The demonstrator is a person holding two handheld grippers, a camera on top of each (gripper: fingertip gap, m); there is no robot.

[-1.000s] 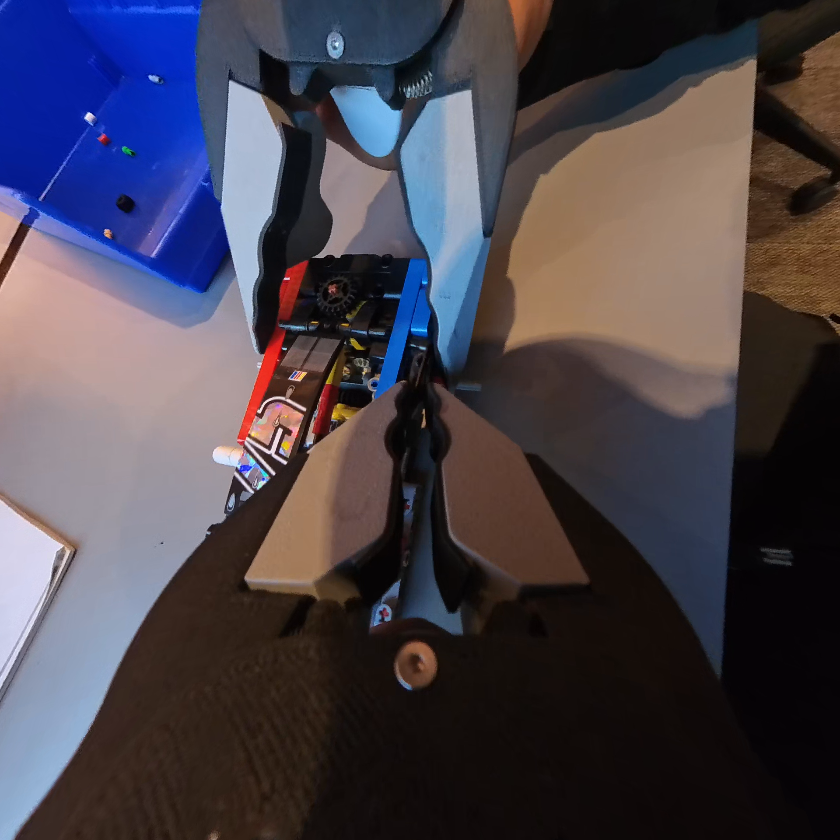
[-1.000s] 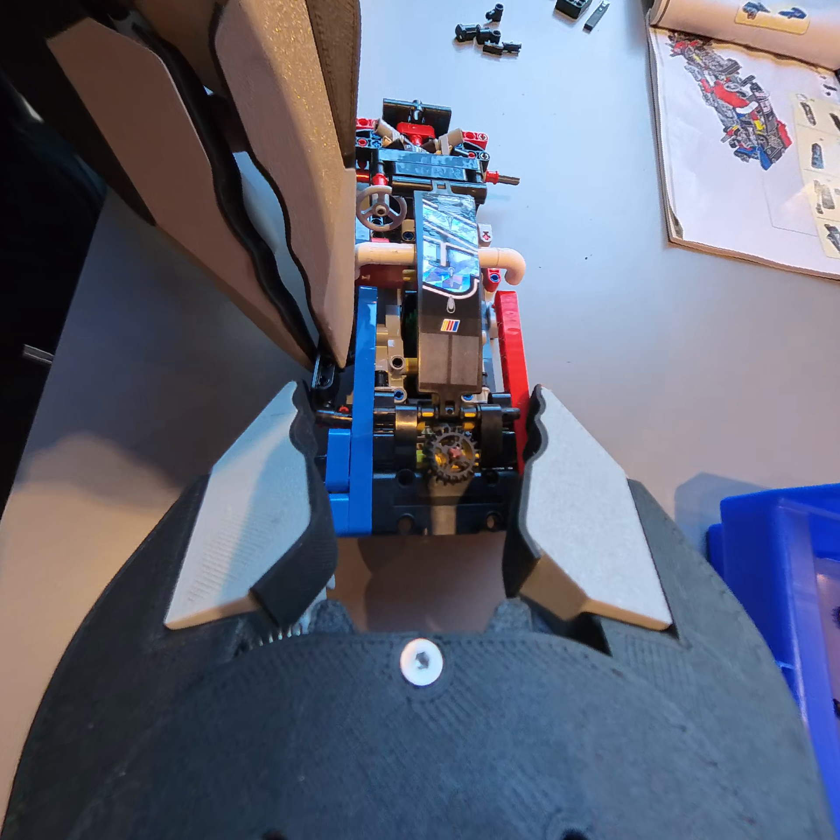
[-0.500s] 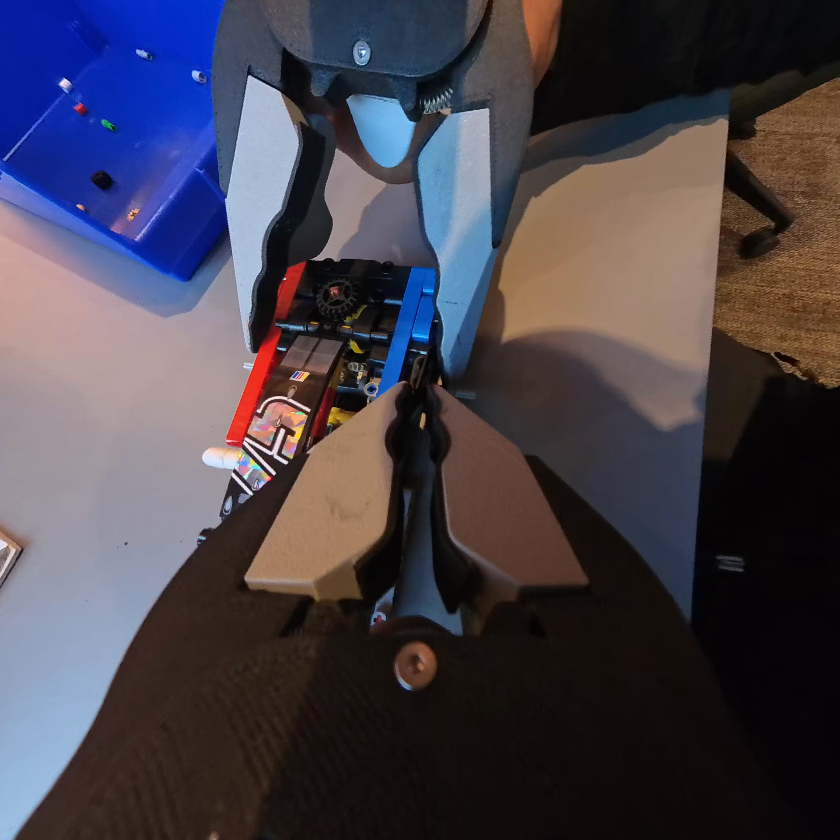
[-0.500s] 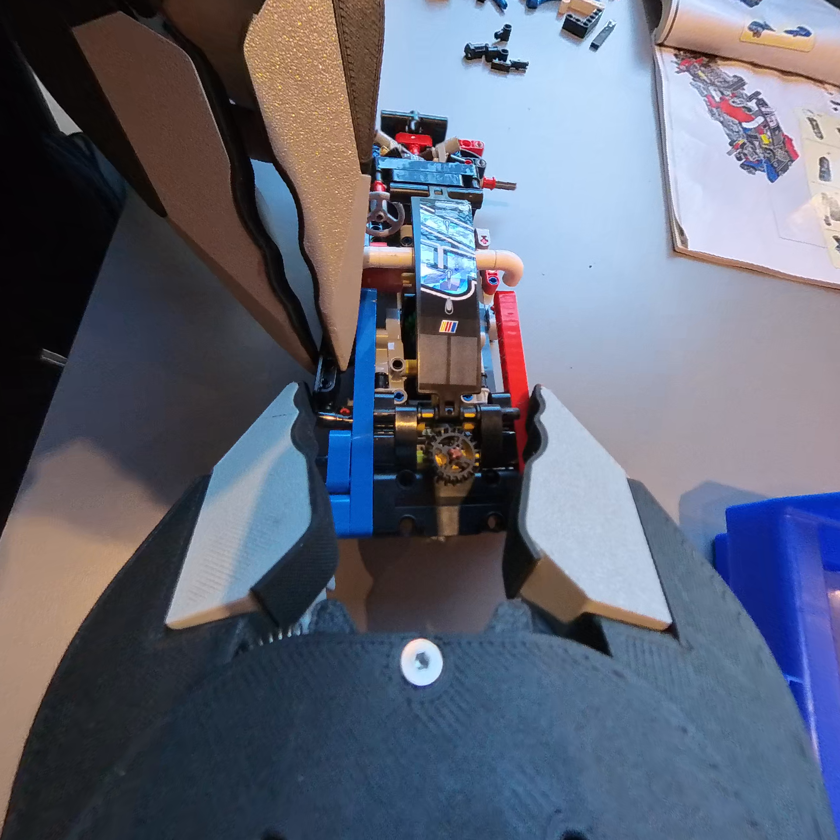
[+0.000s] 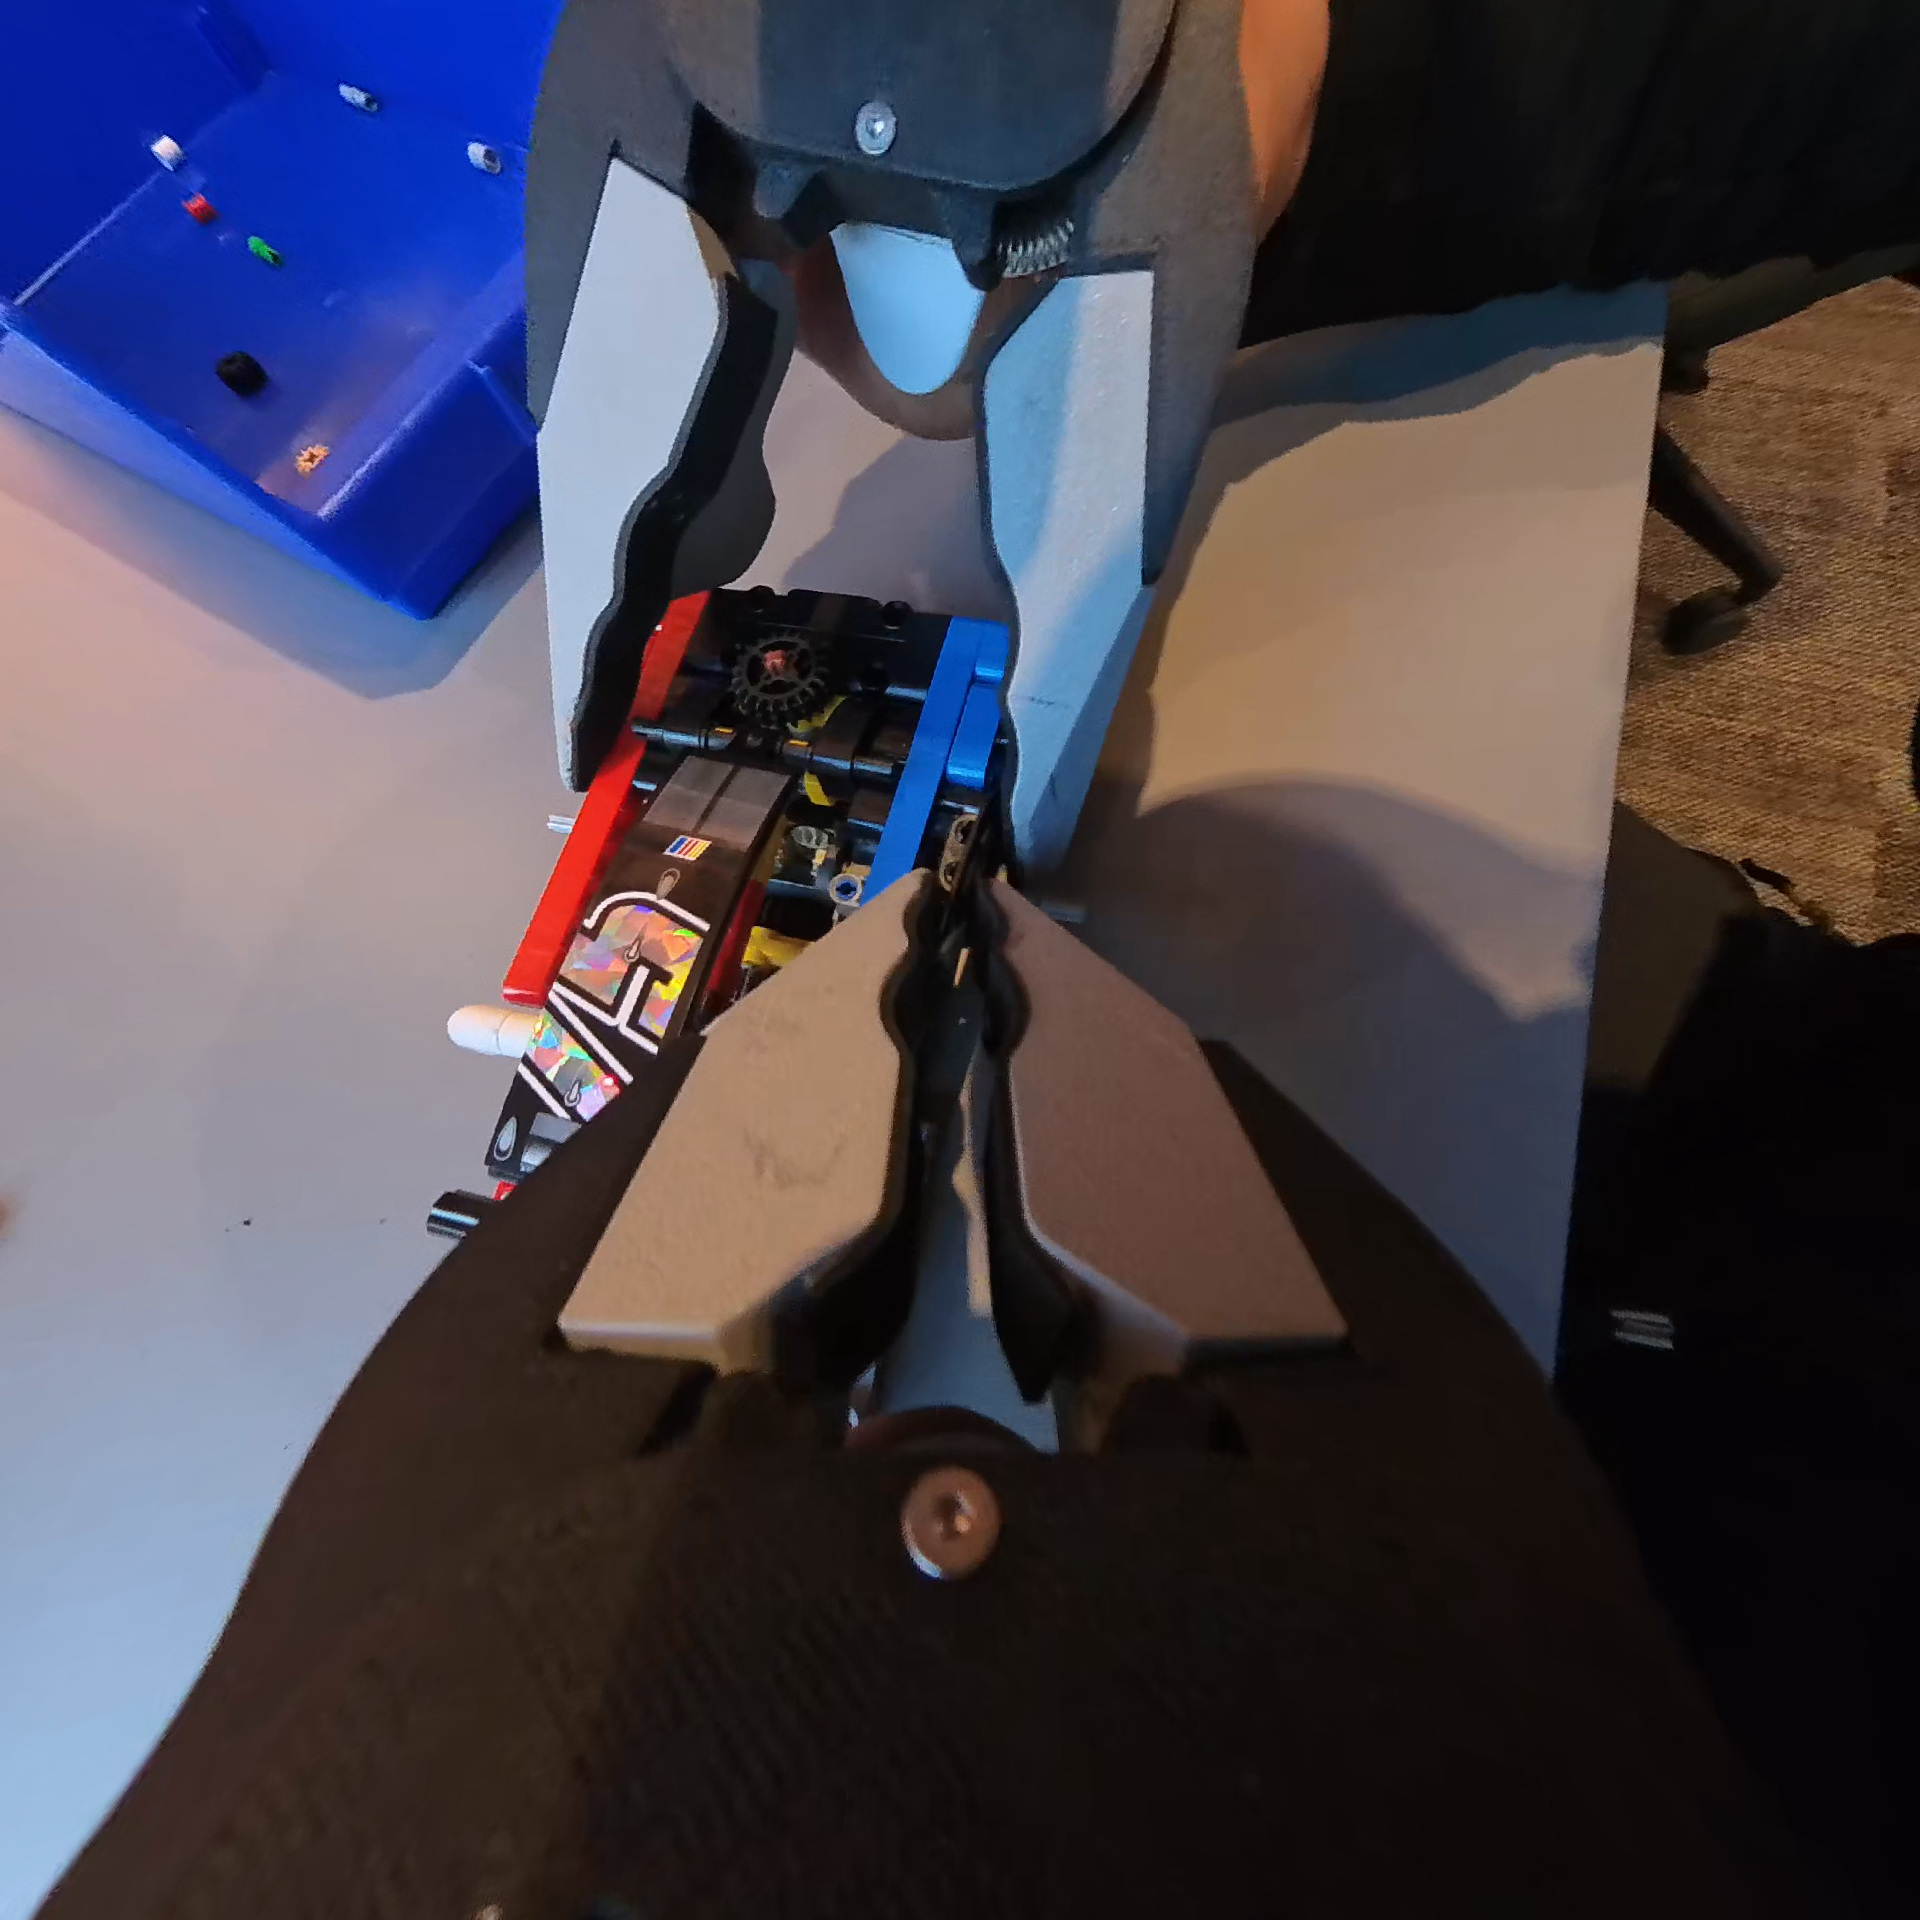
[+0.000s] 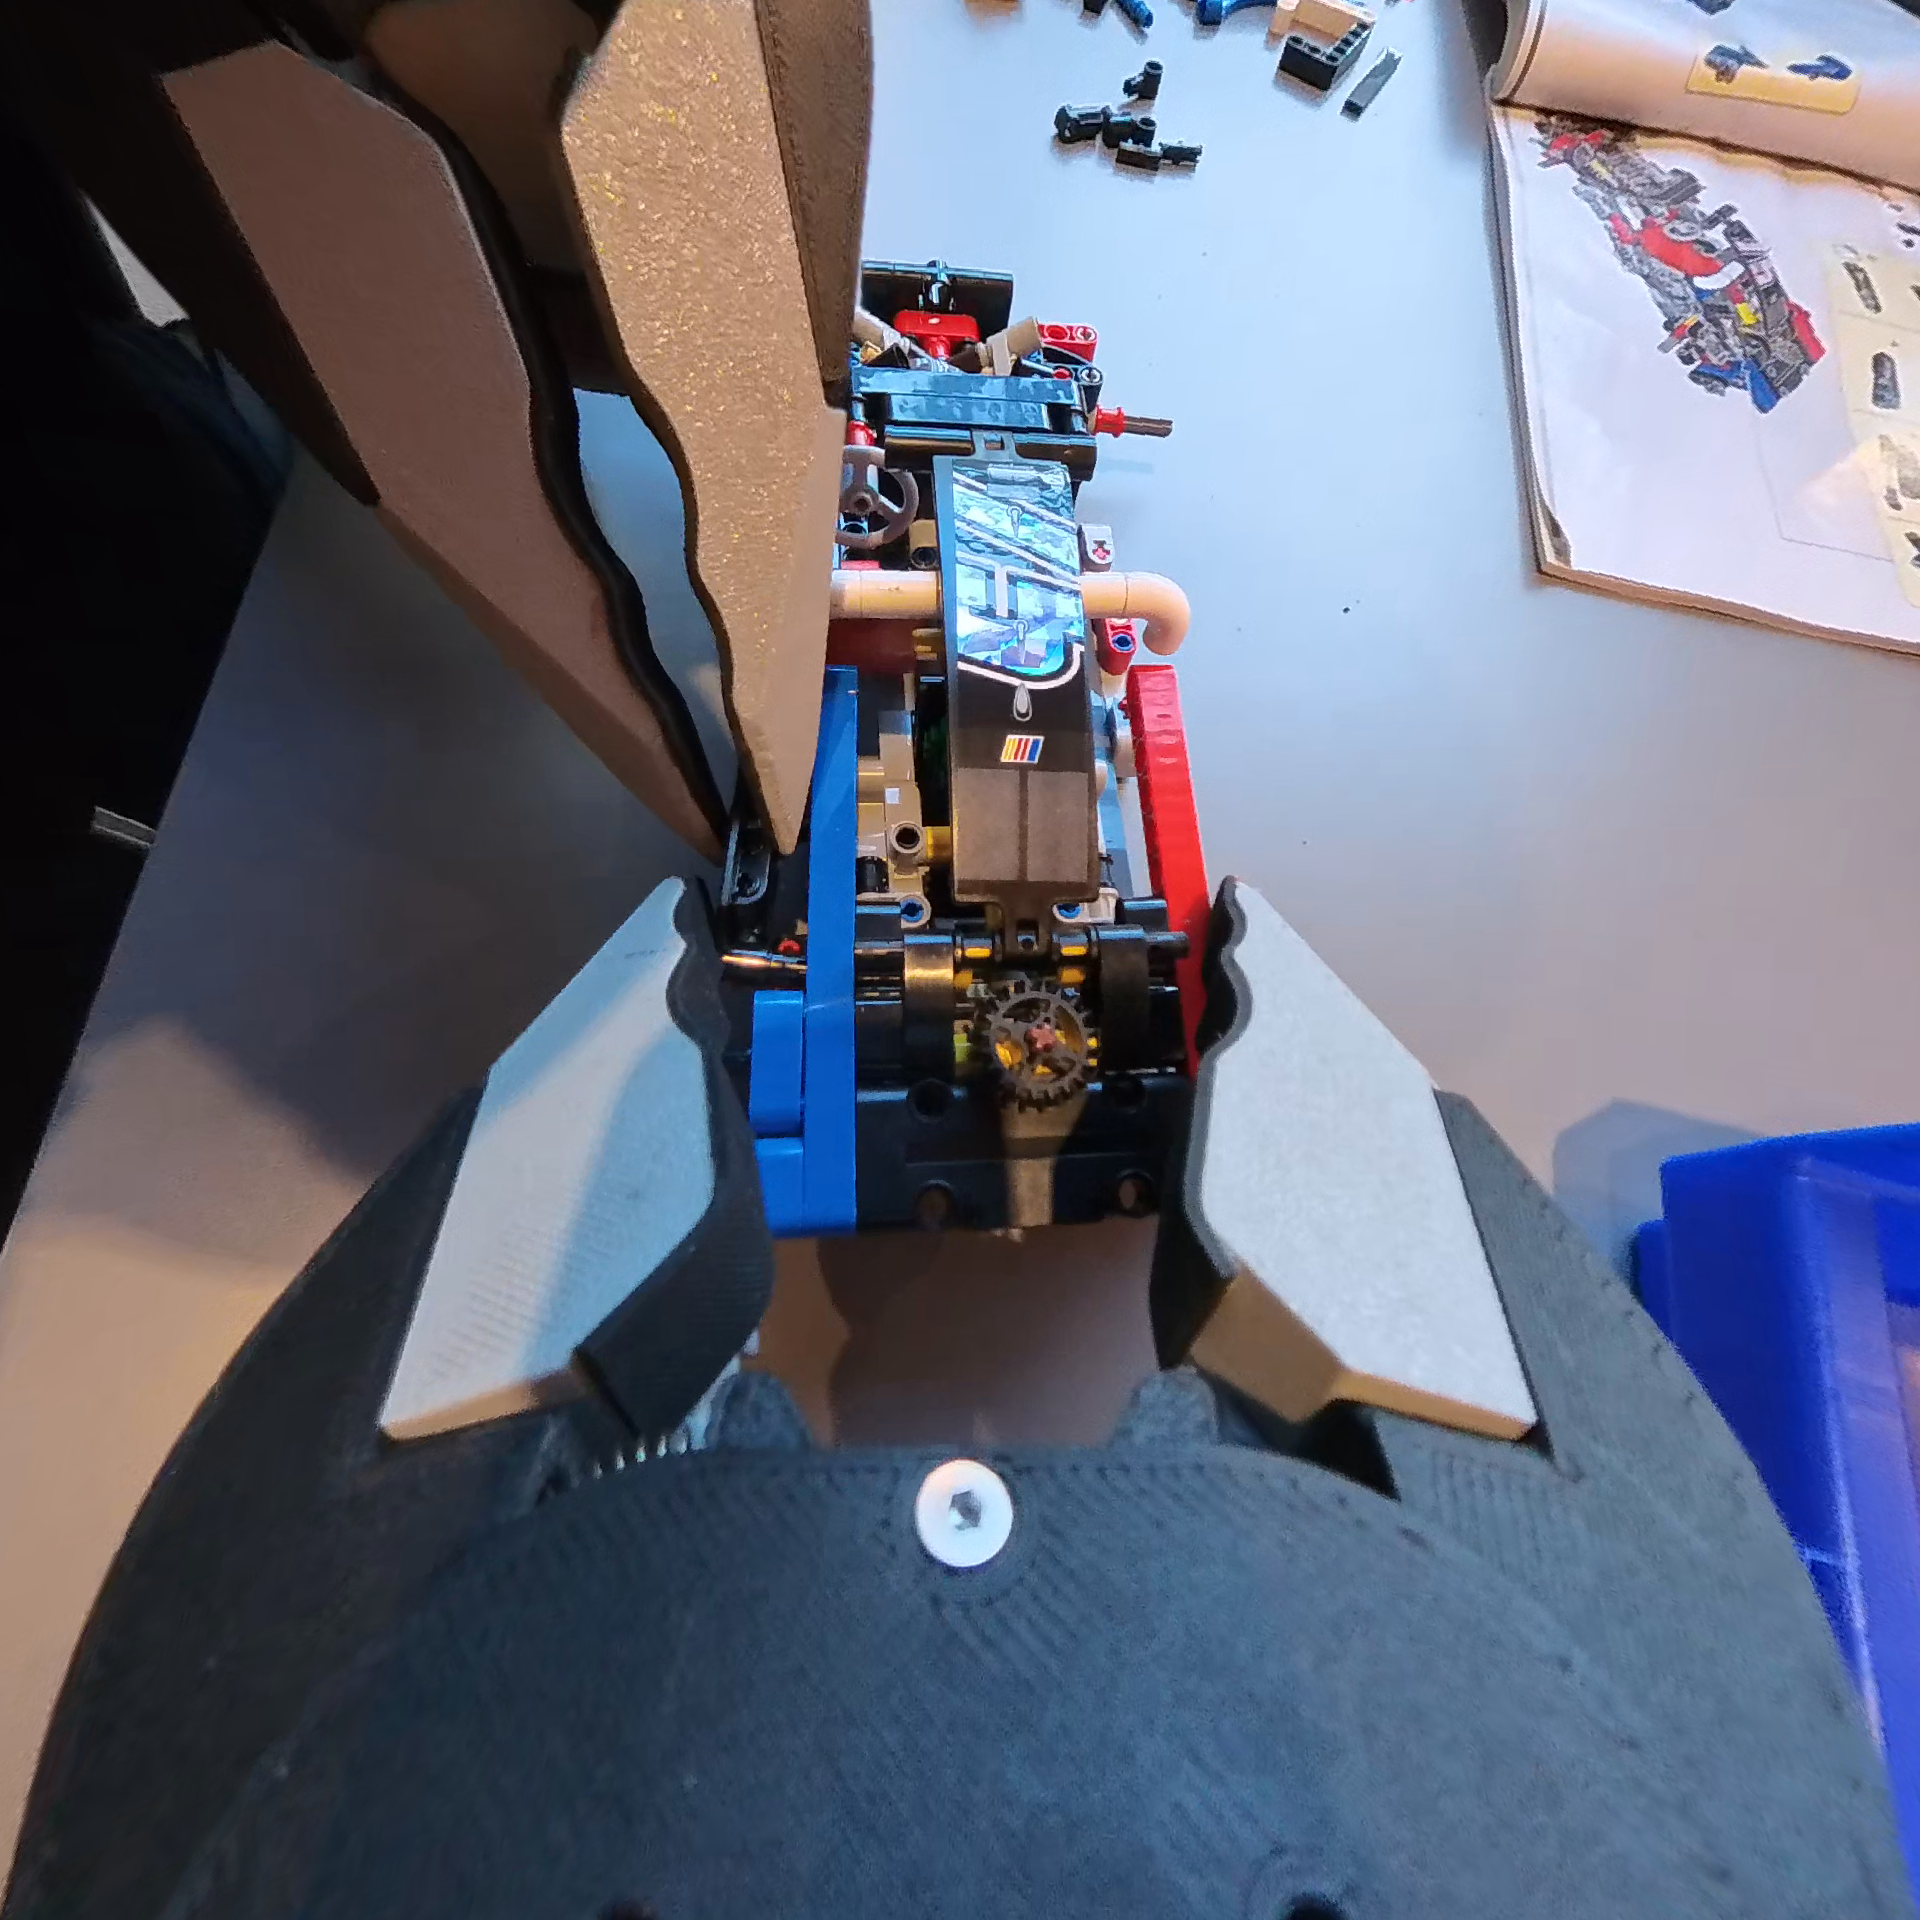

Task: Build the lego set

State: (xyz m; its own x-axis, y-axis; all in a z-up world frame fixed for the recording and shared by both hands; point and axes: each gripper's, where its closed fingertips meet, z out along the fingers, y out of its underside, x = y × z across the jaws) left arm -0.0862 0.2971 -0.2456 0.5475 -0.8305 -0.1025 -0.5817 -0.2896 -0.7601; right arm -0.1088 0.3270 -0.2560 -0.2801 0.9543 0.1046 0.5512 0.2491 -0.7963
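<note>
Lego car chassis (image 6: 1023, 831) sits on the grey table (image 6: 1455, 831), near its edge. It looks light and rigid, but the pins pop under side load, so you want the grip on the frame beams, not the panel. Your right gripper (image 6: 956, 997) is clamped across the rear, pads on the blue beam (image 6: 831, 883) and red beam (image 6: 1169, 790). Left gripper (image 5: 961, 914) is pinched tight on a small black piece (image 5: 961, 847) at the blue side; can't ID it. Black top panel (image 6: 1023, 748) has holographic decal + small stripe sticker, no legible txt. Booklet (image 6: 1714, 343) print too small to read.

Grey table (image 5: 208, 831), carpeted floor (image 5: 1787, 623) beyond its edge — perhaps a chair's wheeled base (image 5: 1714, 561).
</note>
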